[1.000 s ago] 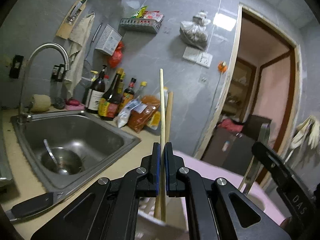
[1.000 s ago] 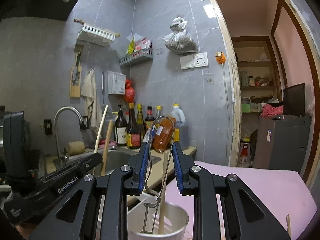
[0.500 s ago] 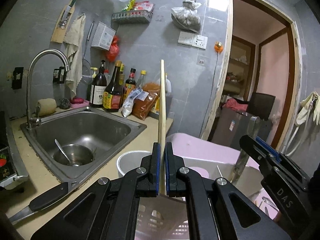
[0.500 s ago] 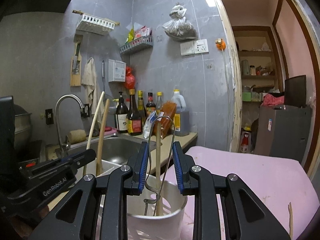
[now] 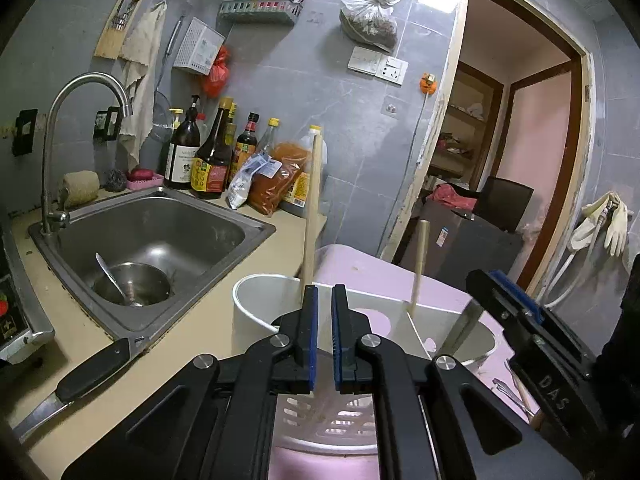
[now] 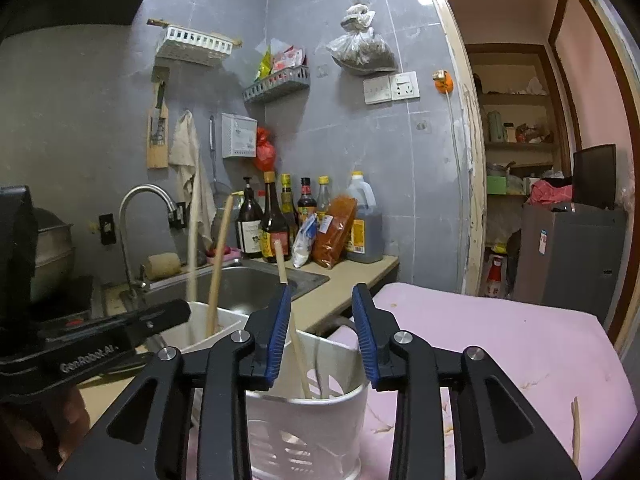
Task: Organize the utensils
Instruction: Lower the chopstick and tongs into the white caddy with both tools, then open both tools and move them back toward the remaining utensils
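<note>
**Chopsticks dropped into the holder**

White utensil holder [image 6: 320, 412] standing on a pink cover beside the table [image 5: 192, 320]. Right claw [image 6: 322, 332] opening, chopstick [image 6: 292, 320] leaning loose inside. Left claw [image 5: 324, 340] nearly closed, empty; chopstick [image 5: 311, 208] beyond it. Next: fetching another utensil.

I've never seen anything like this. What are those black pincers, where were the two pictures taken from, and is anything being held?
They are two hand-held claws, one in each of a person's hands; there is no robot. Each picture comes from a camera riding on one claw. The left claw is shut on nothing. The right claw is opening, with a chopstick loose between its jaws, standing in the white utensil holder on a pink surface beside the sink. A knife lies on the counter.
</note>
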The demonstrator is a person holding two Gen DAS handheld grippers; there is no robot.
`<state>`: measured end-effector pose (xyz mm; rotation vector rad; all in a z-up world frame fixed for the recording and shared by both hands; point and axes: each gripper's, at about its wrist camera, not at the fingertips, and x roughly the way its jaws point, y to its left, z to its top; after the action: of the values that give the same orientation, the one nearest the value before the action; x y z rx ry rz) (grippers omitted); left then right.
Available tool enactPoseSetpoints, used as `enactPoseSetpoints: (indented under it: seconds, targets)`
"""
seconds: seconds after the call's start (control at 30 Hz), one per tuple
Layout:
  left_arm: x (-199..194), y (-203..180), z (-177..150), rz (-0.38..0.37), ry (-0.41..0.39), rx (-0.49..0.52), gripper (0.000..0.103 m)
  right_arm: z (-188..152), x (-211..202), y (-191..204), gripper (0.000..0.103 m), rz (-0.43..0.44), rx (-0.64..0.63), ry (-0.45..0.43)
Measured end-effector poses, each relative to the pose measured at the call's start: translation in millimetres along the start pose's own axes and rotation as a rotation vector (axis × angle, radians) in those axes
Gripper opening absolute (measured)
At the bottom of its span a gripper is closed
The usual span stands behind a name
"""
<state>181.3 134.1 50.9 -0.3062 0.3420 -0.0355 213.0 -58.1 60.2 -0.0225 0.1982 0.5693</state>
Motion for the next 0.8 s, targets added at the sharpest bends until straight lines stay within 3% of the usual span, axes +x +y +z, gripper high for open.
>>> enactPoseSetpoints:
  seconds: [0.13, 0.27, 0.5, 0.57, 0.77, 0.8]
  targets:
    - [-5, -5, -2, -0.006, -0.001, 0.011, 0.018, 4, -9, -1, 0.031, 0.001, -0.001, -0.012]
    - [-13, -10, 0, -0.022, -0.019, 0.008, 0.024, 7, -19, -7, 0.035, -0.017, 0.007, -0.017]
    - [-26, -30, 9, -0.055, -0.049, 0.04, 0.038, 15, -53, -30, 0.057, -0.091, 0.026, -0.054]
    - [-30, -40, 10, -0.074, -0.057, 0.057, 0.044, 17, -65, -39, 0.068, -0.11, 0.036, -0.064]
    - [-38, -66, 9, -0.115, -0.082, 0.091, 0.069, 22, -104, -65, 0.087, -0.185, 0.036, -0.092]
    - [-39, -68, 8, -0.122, -0.083, 0.092, 0.077, 22, -112, -70, 0.095, -0.2, 0.033, -0.095]
